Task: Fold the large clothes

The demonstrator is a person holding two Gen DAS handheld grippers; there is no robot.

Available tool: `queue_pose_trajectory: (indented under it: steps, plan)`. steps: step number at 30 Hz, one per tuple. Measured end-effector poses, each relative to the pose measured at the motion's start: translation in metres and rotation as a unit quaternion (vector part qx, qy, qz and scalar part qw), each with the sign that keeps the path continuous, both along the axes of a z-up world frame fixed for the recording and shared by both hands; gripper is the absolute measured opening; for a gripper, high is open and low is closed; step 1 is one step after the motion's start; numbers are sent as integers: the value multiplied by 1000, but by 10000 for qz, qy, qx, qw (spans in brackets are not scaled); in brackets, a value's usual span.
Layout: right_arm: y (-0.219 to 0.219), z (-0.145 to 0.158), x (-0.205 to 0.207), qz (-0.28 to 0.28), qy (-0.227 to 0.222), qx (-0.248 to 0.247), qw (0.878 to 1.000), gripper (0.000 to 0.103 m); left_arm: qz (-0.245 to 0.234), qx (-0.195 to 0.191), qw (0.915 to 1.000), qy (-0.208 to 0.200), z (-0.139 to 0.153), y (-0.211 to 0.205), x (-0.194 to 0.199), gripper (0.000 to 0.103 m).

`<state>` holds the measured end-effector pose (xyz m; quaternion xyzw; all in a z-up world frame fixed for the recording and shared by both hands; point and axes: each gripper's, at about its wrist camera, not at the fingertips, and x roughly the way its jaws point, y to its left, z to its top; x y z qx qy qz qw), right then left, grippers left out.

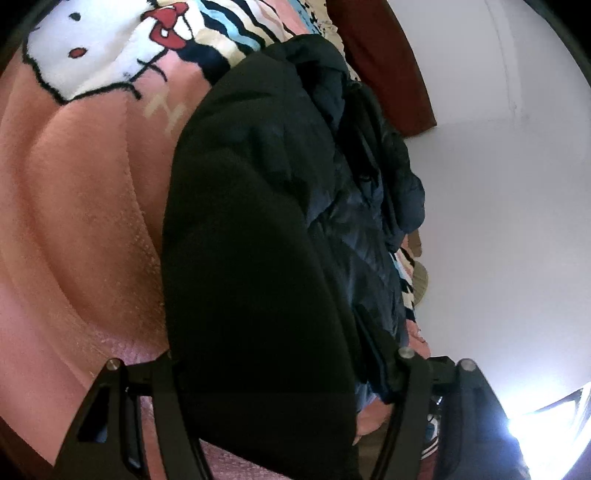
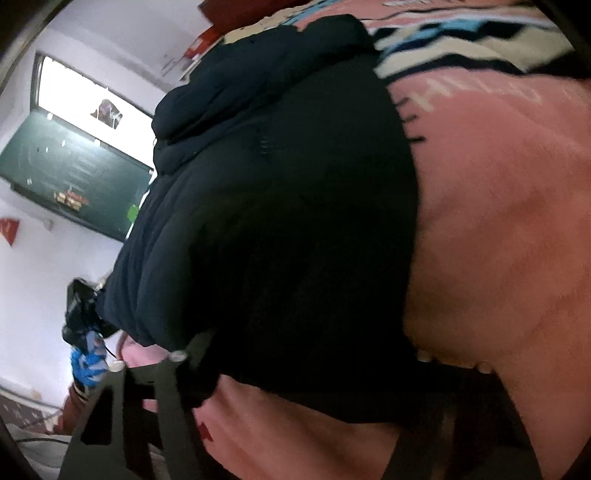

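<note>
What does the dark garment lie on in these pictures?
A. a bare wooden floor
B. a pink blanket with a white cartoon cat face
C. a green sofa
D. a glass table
B: in the left wrist view the dark garment lies spread over the pink blanket, whose white cartoon cat face with a red bow shows at the top left.

Under me lies a pink blanket point(image 1: 81, 221), its white cat face point(image 1: 92, 48) with a red bow point(image 1: 166, 26) at eleven o'clock in my left view. A dark red headboard point(image 1: 384, 62) stands at one o'clock against the white wall point(image 1: 498, 184). In my right view, a bright window point(image 2: 85, 92) sits at ten o'clock above a green board point(image 2: 74, 166).
</note>
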<state>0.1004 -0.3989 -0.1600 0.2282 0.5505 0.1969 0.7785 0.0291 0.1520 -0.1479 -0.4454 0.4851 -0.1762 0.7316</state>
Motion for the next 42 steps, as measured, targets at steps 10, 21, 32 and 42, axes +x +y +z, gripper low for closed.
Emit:
queue_pose_trajectory:
  steps: [10, 21, 32, 42]
  plan:
    - [9, 37, -5, 252, -641, -78, 9976, 20, -203, 791, 9947, -630, 68, -22, 11, 22]
    - [-28, 130, 41, -220, -1874, 831, 9785, 19, -76, -292, 9902, -1362, 164, -14, 79, 22]
    - [-50, 166, 211, -1684, -1843, 1575, 9554, 24, 840, -697, 9868, -1194, 192, -19, 263, 23]
    - [-14, 110, 374, -2230, -1416, 518, 9631, 24, 892, 388, 9944, -417, 105, -35, 426, 26]
